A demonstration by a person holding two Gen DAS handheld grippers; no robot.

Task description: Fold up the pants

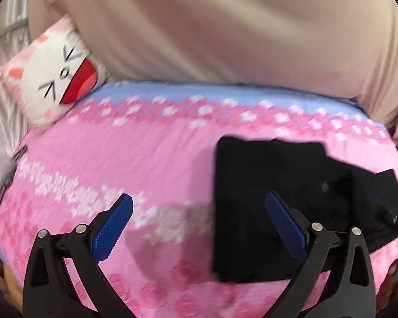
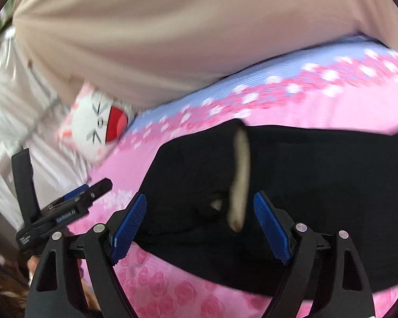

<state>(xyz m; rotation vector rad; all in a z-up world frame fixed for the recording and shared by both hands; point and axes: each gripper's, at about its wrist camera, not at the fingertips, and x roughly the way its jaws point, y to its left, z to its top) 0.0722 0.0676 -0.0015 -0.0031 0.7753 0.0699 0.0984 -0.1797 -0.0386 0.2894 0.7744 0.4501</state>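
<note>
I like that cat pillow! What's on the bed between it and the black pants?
Nothing, just bare pink sheet between the pillow and pants, seen in the left wrist view.

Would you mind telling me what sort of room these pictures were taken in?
Most likely a bedroom: black pants lie on a bed with a pink flowered sheet, a cat-face pillow at its edge.

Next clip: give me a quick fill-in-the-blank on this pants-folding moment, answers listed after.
1. The pants are ____ in colour.
2. They lie on a mostly ____ bedspread.
3. The left gripper has its jaws ____, with nothing between them.
4. The pillow shows a cartoon ____ face.

Missing words: black; pink; open; cat
</note>
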